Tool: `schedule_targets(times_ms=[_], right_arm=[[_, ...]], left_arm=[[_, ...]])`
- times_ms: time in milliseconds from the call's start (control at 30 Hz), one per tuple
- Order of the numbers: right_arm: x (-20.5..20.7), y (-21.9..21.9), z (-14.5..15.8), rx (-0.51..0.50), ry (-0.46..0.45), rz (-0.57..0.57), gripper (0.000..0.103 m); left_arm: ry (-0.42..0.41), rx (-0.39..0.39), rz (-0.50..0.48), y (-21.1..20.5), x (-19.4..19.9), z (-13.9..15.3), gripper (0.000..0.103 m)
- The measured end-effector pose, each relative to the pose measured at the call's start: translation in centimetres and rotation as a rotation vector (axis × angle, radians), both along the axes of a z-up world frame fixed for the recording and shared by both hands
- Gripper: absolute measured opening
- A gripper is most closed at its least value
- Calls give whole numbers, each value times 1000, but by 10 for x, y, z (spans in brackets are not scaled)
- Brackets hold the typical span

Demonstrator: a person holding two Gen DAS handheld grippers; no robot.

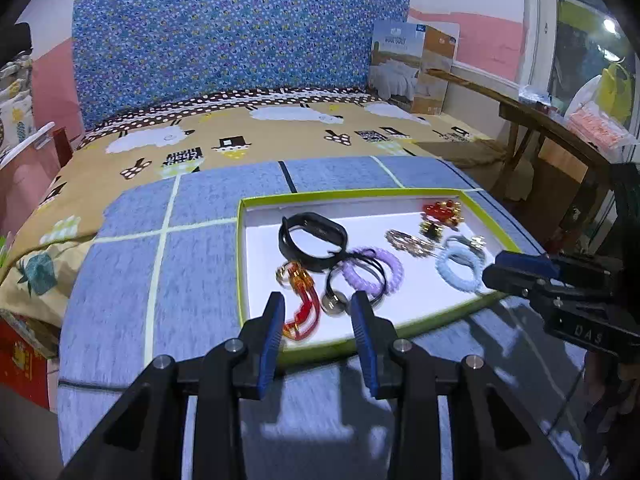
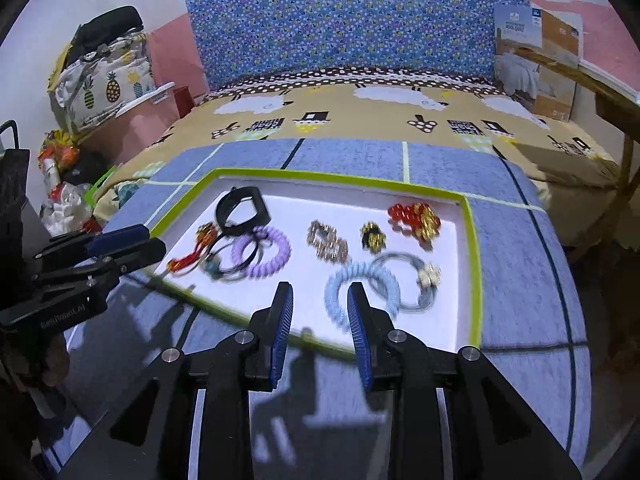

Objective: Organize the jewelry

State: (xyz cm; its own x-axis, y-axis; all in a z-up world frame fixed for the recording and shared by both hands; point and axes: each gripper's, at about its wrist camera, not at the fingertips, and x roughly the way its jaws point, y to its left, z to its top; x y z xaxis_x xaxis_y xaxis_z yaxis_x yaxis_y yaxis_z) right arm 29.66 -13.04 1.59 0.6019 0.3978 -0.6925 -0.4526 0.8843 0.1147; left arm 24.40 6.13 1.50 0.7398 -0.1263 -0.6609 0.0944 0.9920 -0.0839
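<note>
Blue checked cloth [image 1: 192, 264] bears the jewelry tray [image 1: 242, 264] — left tongs [image 1: 318, 308] and right tongs [image 2: 320, 300] both gape empty.

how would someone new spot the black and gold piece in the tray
Find the green-rimmed white tray on the blue checked cloth. Toward its far right sits a cluster of red beads; the black and gold piece lies just left of it, small, knobbly, and the tray's only black-and-gold item.

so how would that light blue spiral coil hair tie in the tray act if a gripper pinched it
The light blue spiral coil hair tie looks like soft plastic coil, so it would probably squash and spring back. It lies flat in the white tray with the green rim, so it is unlikely to roll. It seems light, and may drag the grey ring overlapping it.
</note>
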Motion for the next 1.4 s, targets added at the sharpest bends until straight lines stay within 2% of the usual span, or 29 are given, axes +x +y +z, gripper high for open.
schedule_targets(times_ms=[400, 700, 967, 1400], right_arm=[[-83, -30, 11, 40, -30, -30, 29], [-128, -40, 12, 34, -62, -55, 29], [-149, -46, 8, 21, -63, -79, 30], [-150, -46, 4, 8, -79, -103, 30]], left_arm=[[-26, -10, 18, -19, -73, 8, 36], [-28, -4, 30, -29, -116, 6, 36], [-31, 5, 57, -28, -137, 5, 36], [-42, 1, 68, -30, -136, 1, 36]])
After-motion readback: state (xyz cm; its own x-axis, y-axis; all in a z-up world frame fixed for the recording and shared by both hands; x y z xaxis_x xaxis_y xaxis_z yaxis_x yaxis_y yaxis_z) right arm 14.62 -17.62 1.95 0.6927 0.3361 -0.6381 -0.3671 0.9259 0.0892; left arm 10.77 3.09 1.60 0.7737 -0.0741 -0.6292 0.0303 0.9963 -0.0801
